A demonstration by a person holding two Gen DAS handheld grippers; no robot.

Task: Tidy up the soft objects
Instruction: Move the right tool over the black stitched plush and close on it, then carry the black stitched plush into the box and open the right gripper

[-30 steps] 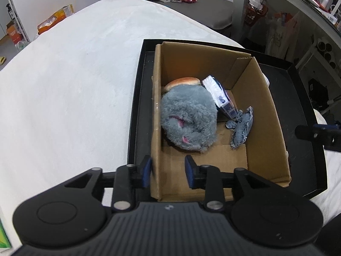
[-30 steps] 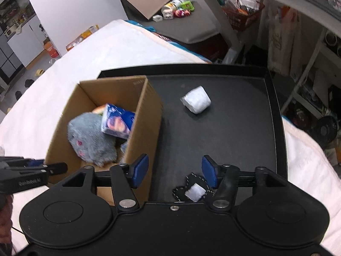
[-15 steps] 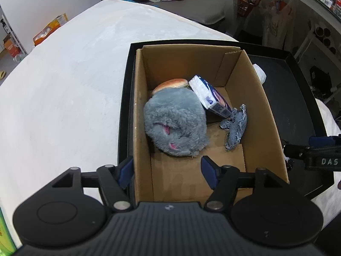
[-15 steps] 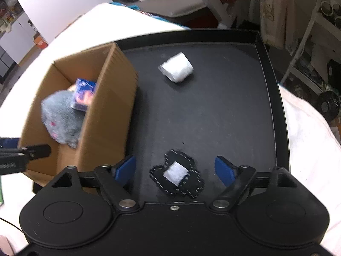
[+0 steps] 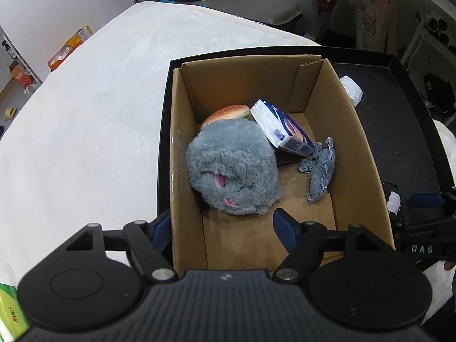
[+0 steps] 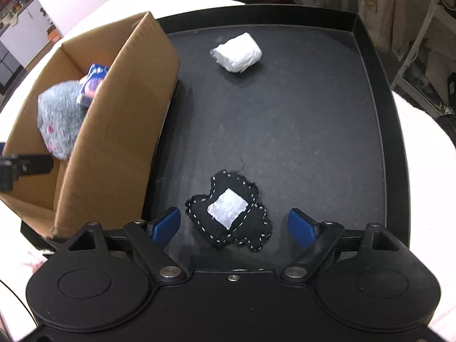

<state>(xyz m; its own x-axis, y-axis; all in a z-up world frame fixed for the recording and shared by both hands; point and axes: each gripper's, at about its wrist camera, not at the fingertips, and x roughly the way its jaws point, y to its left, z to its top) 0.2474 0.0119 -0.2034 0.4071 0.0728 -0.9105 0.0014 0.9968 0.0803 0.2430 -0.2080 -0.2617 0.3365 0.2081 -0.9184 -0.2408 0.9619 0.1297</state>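
Observation:
A cardboard box [image 5: 353,131] stands on the left of a black tray [image 6: 299,131]. In it lie a grey plush [image 5: 233,171], a burger toy [image 5: 225,114], a blue-and-white tissue pack [image 5: 282,131] and a denim scrap [image 5: 320,171]. My left gripper [image 5: 223,228] is open, empty, straddling the box's near left wall. On the tray lie a black stitched patch with a white square [image 6: 228,213] and a white wrapped bundle [image 6: 236,52]. My right gripper [image 6: 235,228] is open, its fingers on either side of the patch, just above it.
The tray sits on a white padded surface [image 5: 85,114]. The box [image 6: 114,125] stands left of the patch. A green carton [image 5: 8,313] is at the lower left. Shelves and clutter stand beyond the far and right edges.
Both grippers have opened wide. The left one shifted so its fingers straddle the box's left wall. The right one moved forward and down over the black patch.

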